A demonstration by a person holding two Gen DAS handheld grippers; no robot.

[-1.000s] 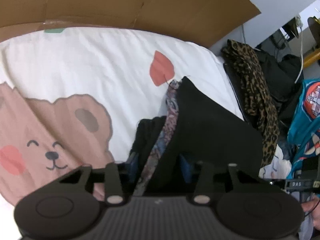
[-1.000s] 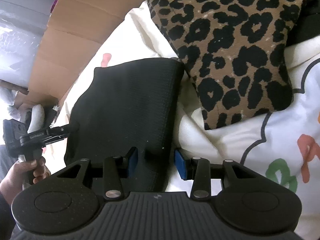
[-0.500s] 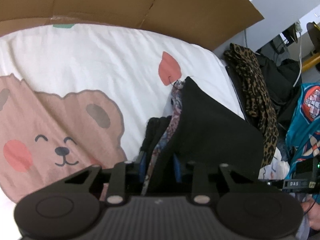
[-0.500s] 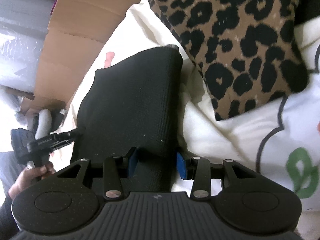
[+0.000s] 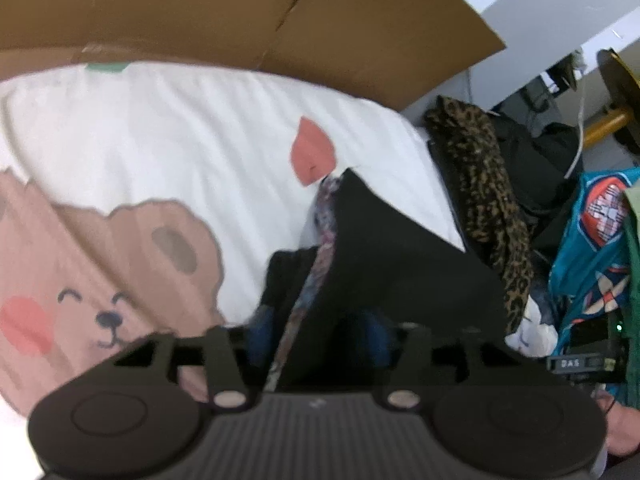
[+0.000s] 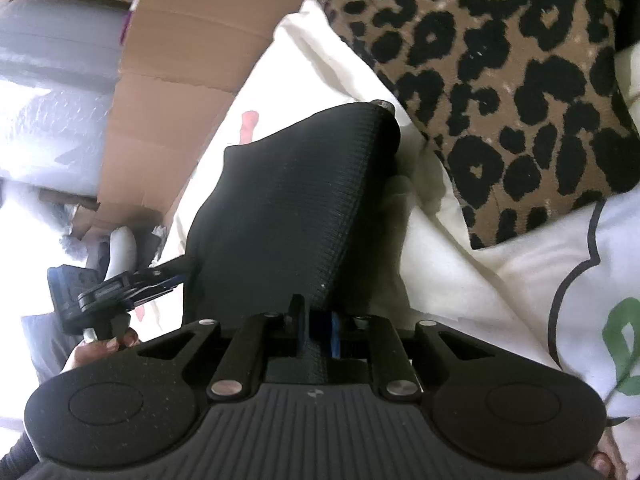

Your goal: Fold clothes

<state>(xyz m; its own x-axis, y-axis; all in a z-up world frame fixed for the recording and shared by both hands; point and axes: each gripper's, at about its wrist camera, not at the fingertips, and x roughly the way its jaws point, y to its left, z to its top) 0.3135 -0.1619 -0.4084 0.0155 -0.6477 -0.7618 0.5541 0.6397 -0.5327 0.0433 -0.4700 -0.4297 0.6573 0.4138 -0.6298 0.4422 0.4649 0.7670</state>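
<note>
Between the blue pads of the right gripper (image 6: 318, 334), nearest the right wrist camera, a pinched fold of the black garment (image 6: 296, 204) is being squeezed as the jaws are closing on it. Just beyond, the cloth is rising in a tented hump off the cream bear-print bedsheet (image 6: 460, 272), with the leopard-print garment (image 6: 520, 80) lying farther back and touching nothing of it.

Across the hump, the left gripper (image 5: 318, 334) is opening its jaws; the garment's edge, with a strip of patterned lining (image 5: 316, 268), is sitting between the spread pads, seemingly no longer pressed. Behind it the sheet is running up to a cardboard panel (image 5: 240, 12).

Judging by the waffle-like weave and the way it is draping, the black garment is looking soft, light and limp, with enough texture not to slip from rubber pads. It is probably sagging wherever unsupported, so taking hold at a hem or corner, through all layers at once, is seeming wisest; a mid-panel pinch is risking separating the lining from the outer cloth.
</note>
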